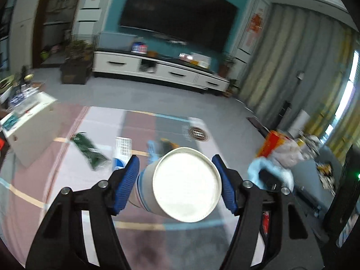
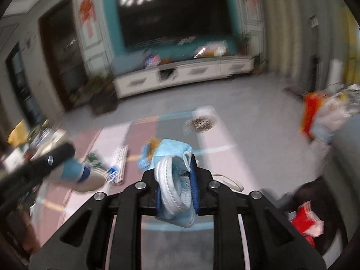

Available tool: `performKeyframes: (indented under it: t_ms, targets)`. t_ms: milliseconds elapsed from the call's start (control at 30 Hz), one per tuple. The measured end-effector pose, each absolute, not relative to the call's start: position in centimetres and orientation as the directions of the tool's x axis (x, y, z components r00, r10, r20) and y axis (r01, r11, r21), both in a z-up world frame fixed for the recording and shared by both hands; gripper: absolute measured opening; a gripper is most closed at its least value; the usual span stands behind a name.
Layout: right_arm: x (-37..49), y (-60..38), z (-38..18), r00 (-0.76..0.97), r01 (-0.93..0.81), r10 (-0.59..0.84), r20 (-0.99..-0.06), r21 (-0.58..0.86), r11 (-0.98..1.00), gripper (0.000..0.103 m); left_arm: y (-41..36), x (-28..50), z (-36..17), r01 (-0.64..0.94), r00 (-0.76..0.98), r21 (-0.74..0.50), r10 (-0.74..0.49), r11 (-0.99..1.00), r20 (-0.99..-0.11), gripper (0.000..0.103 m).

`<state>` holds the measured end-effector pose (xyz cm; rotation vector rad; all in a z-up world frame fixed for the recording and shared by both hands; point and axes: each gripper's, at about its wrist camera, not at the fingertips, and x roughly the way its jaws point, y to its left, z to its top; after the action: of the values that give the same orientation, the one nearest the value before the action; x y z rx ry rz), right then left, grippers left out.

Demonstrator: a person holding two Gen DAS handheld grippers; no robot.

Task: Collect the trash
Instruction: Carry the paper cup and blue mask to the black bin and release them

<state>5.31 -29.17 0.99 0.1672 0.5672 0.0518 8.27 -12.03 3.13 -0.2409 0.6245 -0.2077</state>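
My left gripper [image 1: 176, 168] is shut on a paper cup [image 1: 180, 186] with blue bands, held sideways above the floor mat with its white bottom facing the camera. The cup also shows in the right wrist view [image 2: 83, 175], at the left. My right gripper [image 2: 176, 180] is shut on a crumpled blue face mask [image 2: 174, 168] with white straps. The mask also shows in the left wrist view [image 1: 267, 173], at the right. More trash lies on the mat: a green wrapper [image 1: 88, 149], a white blister pack [image 1: 122, 147], and a blue and orange scrap [image 1: 162, 147].
A dark bin with red wrappers [image 2: 306, 218] sits at lower right. A white box [image 1: 29, 123] with clutter stands left. An orange carton [image 1: 273, 142] and bags sit right. A floor drain [image 1: 198, 133], a TV cabinet [image 1: 157, 67] and a potted plant [image 1: 75, 63] lie beyond.
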Motion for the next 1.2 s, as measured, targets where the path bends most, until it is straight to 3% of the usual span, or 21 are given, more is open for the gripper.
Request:
performKeyframes:
  t_ms: [167, 400, 600, 833, 1200]
  targets:
    - [2.0, -36.0, 1.5, 0.872, 0.159, -0.044, -0.488, 0.197, 0.968, 0.022, -19.3, 6.0, 3.4, 0.284, 0.742, -0.272, -0.391, 0.919, -0.545, 0.067]
    - [-0.2, -44.4, -0.7, 0.824, 0.352, -0.175, -0.54, 0.244, 0.904, 0.022, -28.6, 3.9, 1.9, 0.454, 0.632, -0.3, -0.541, 0.839, -0.556, 0.067]
    - [-2.8, -50.6, -3.2, 0.763, 0.497, -0.235, -0.602, 0.313, 0.81, 0.022, -35.5, 3.0, -1.0, 0.543, 0.542, -0.297, -0.598, 0.786, -0.59, 0.067]
    - [-4.4, -56.3, -8.0, 0.697, 0.584, -0.165, -0.698, 0.418, 0.696, 0.022, -40.9, 3.1, -5.2, 0.593, 0.425, -0.327, -0.631, 0.736, -0.649, 0.067]
    - [-4.1, -58.2, -11.6, 0.602, 0.654, -0.126, -0.788, 0.396, 0.645, 0.023, -45.0, 3.1, -9.3, 0.624, 0.339, -0.34, -0.636, 0.703, -0.693, 0.068]
